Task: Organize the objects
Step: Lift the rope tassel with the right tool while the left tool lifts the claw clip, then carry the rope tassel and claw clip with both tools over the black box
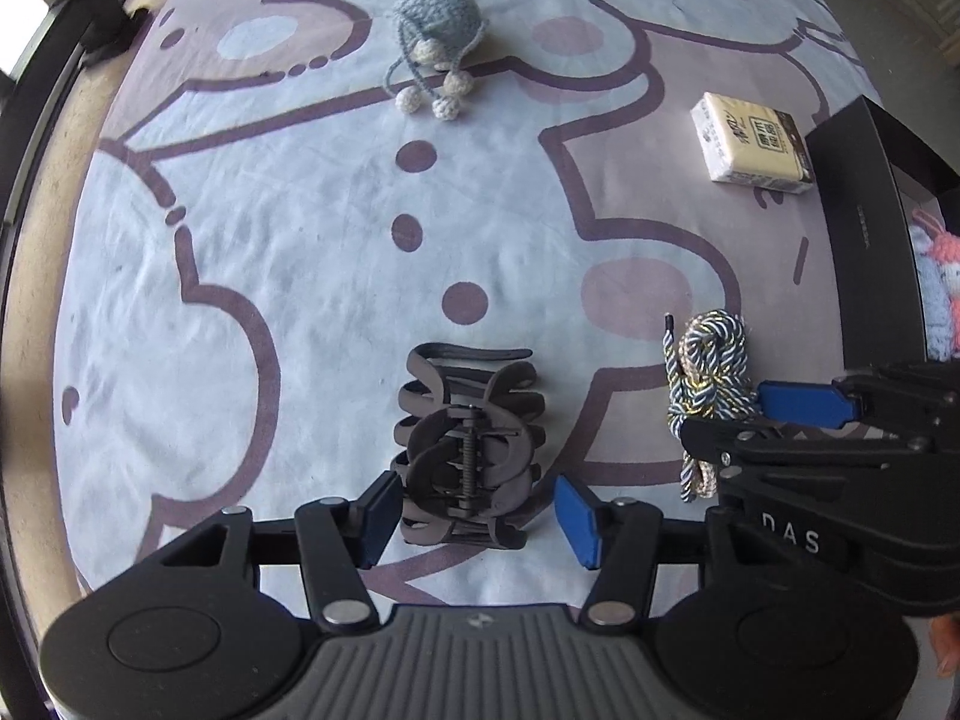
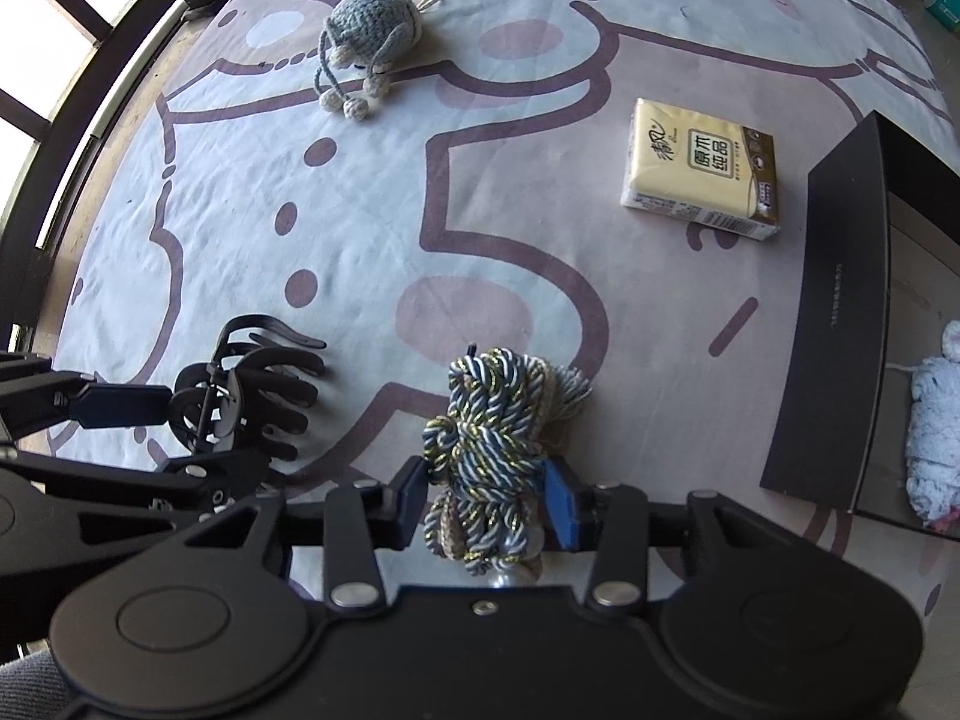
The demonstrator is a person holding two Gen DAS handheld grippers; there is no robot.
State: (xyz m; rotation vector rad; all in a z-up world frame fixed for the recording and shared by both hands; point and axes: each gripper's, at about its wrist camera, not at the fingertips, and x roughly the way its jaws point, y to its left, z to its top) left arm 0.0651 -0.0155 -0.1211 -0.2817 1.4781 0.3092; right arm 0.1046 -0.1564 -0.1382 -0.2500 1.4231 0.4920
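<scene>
While both grippers point down at the patterned cloth (image 1: 240, 300), the left gripper (image 1: 480, 519) has its fingers apart around a black hair claw (image 1: 471, 450) lying on the surface, the right pad clear of it. The right gripper (image 2: 489, 495) has its fingers clamped on a twisted rope bundle (image 2: 492, 438). Farther off lie a crocheted toy (image 2: 369, 30) and a tissue pack (image 2: 702, 168), near a black box (image 2: 840, 300).

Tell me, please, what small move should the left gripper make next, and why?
Probably close the left gripper on the hair claw. The claw lies between its pads, with a gap on one side, so it is not gripped yet. The right gripper already brackets the cord.
</scene>
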